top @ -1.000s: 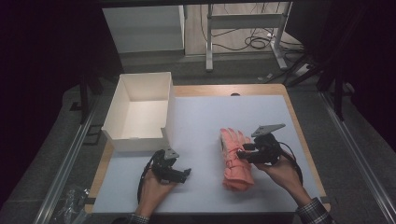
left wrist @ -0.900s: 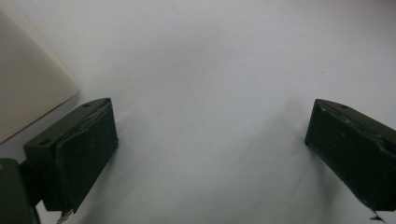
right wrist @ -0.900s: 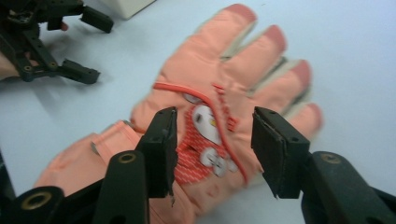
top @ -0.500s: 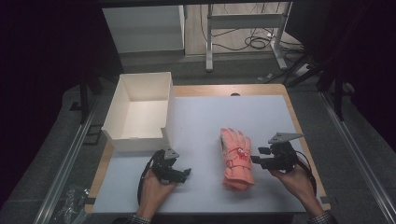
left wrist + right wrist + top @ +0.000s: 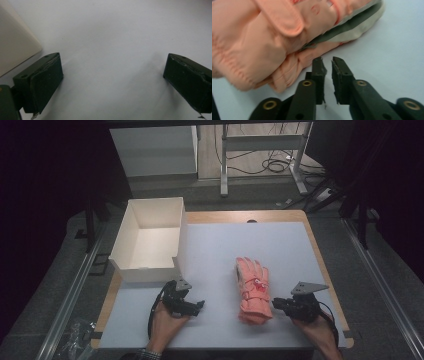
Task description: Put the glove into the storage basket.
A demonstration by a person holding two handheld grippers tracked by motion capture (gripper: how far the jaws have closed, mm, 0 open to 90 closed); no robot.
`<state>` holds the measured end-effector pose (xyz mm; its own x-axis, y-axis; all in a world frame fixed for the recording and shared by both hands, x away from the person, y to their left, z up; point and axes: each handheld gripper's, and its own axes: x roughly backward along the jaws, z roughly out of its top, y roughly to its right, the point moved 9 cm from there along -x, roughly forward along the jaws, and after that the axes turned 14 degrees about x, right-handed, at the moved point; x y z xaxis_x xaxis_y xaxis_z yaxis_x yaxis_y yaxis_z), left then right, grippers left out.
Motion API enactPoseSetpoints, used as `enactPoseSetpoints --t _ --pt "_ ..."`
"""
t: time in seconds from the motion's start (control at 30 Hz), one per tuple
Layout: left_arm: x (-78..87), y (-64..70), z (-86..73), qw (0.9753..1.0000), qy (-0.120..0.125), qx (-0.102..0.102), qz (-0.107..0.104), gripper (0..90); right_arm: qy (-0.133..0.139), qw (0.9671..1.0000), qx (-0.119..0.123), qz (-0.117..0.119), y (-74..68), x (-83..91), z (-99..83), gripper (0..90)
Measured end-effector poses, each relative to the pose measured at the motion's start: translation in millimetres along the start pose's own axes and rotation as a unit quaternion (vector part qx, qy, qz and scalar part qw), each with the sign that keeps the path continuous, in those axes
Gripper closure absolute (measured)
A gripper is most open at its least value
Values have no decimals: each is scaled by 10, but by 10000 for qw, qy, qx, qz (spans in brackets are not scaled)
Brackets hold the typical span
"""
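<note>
Right gripper (image 5: 281,303) backed off glove (image 5: 252,289) (jaws nearly together, empty); left gripper (image 5: 196,306) spread.

white box (image 5: 150,240), white table (image 5: 280,245), floor cables (image 5: 272,165)

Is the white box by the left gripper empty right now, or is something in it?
Empty. From the high view the white box stands open-topped and its bare floor is visible, with nothing inside. The orange glove lies outside it on the table.

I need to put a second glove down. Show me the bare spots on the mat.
Free: the far stretch beyond the glove and right of the white box; also the strip between left gripper and glove. Crowded: the glove's near right, where the right gripper sits.
</note>
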<state>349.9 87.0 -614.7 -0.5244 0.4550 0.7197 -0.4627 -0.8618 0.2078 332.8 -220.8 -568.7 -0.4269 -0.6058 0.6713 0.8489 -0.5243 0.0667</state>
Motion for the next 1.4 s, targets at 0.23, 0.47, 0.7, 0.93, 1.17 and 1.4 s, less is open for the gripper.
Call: enactPoseSetpoints --t 0.23,0.47,0.7,0.93,1.17,1.4 --pt "1 0 -1 10000 -6 -2 -1 24 -113 9996 190 145 -153 -176 -34 864" --pt "1 0 -1 10000 -6 -2 0 24 -58 9993 308 186 -251 -287 23 875" --pt "1 -1 -1 10000 -11 -4 -1 24 -36 9987 420 284 -386 -456 135 874" --pt "0 -1 -1 10000 -13 -4 -1 23 13 9988 418 252 -472 -598 252 874" --pt "0 -1 -1 10000 -16 -2 -1 23 -6 9993 317 190 -471 -691 330 876" --pt "-1 -1 -1 10000 -23 5 -6 23 -7 9993 349 149 -476 -757 384 875"
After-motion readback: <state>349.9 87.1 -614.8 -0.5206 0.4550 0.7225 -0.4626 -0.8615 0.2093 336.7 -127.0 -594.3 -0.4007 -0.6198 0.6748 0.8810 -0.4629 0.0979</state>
